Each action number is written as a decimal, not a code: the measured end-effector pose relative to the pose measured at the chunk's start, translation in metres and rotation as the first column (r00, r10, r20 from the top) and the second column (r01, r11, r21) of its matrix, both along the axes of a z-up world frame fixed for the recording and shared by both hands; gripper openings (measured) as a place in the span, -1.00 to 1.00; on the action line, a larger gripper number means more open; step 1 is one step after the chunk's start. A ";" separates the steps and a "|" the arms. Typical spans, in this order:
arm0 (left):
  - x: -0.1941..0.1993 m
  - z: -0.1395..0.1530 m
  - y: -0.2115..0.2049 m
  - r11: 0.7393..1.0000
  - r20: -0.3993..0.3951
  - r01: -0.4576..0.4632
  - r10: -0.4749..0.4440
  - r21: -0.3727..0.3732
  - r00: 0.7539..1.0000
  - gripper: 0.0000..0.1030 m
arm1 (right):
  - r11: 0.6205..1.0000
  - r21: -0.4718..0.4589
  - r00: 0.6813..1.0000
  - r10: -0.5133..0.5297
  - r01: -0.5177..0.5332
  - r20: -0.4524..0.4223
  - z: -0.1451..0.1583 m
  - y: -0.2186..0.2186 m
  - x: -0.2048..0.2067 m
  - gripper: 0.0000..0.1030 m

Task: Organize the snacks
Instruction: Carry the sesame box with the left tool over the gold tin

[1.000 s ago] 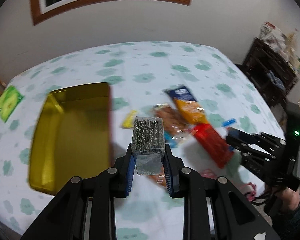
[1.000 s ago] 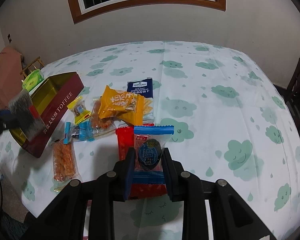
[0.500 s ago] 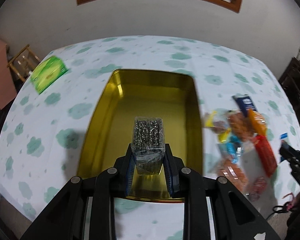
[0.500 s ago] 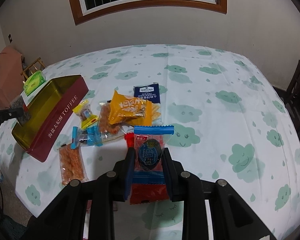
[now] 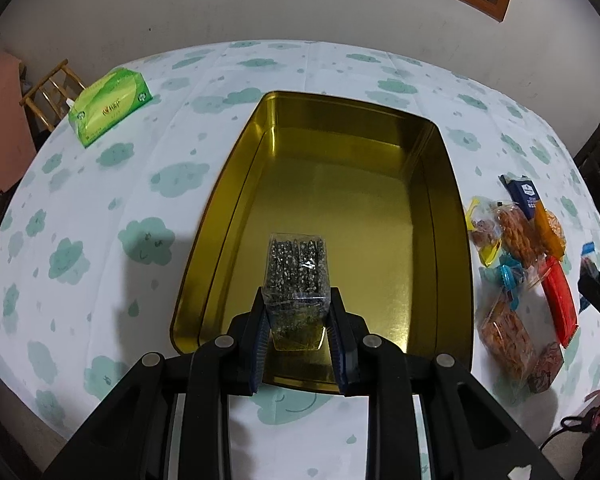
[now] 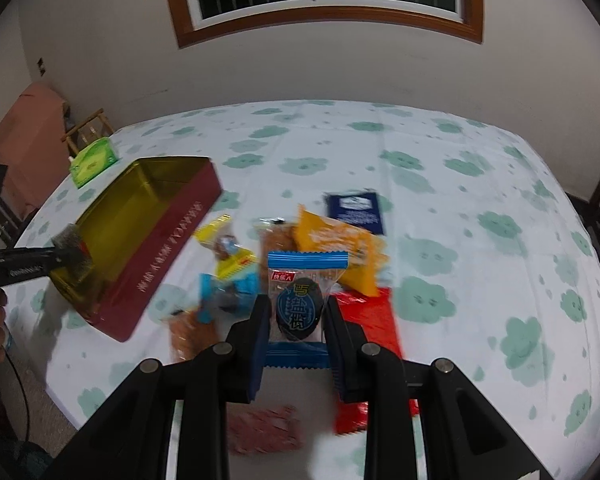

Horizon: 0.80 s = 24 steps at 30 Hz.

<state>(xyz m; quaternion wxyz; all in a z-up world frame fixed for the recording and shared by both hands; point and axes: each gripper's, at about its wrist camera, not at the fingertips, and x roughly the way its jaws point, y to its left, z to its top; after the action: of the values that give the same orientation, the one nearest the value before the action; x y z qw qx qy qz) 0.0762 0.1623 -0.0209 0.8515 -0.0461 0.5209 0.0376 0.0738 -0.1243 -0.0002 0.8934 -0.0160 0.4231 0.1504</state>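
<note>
White cloth printed with green clouds covers the desk [image 5: 172,92], the broadest thing in either view. On it lies a gold-lined tin [image 5: 340,184] with dark red outer walls, open and bare inside. To the tin's right, a heap of snack packets [image 5: 520,248] rests on the cloth: orange, yellow, red and clear wrappers, with a dark blue packet [image 6: 354,210] at the far side. A green tissue pack [image 5: 108,108] sits near the desk's far left edge, well apart from the tin. The left tongs [image 5: 298,316] are clenched on a clear packet of dark speckled sticks [image 5: 298,268], held above the tin's near end. The right tongs [image 6: 298,320] grip a blue-edged clear packet with a dark round sweet [image 6: 300,304], raised over the heap, which shows blurred below it.
</note>
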 end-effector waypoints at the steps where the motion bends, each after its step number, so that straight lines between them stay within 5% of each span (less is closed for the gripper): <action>1: 0.000 -0.001 0.000 1.000 -0.002 0.001 -0.001 -0.003 1.000 -0.55 | 1.000 0.006 1.000 0.013 -0.013 0.000 0.001 0.006 0.001 -0.48; 7: -0.002 -0.007 0.001 1.000 -0.009 0.002 -0.002 -0.013 1.000 -0.55 | 0.992 0.076 0.995 0.103 -0.102 -0.002 0.011 0.047 0.006 -0.48; 24: -0.004 -0.013 0.004 0.999 -0.020 0.000 -0.001 -0.046 1.000 -0.55 | 0.971 0.070 0.973 0.230 -0.229 0.002 0.016 0.125 0.008 -0.48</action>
<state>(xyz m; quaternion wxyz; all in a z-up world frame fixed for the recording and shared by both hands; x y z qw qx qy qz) 0.0720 0.1658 -0.0343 0.8451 -0.0653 0.5300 0.0257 0.0822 0.0007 0.0158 0.8686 -0.0329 0.4158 0.2674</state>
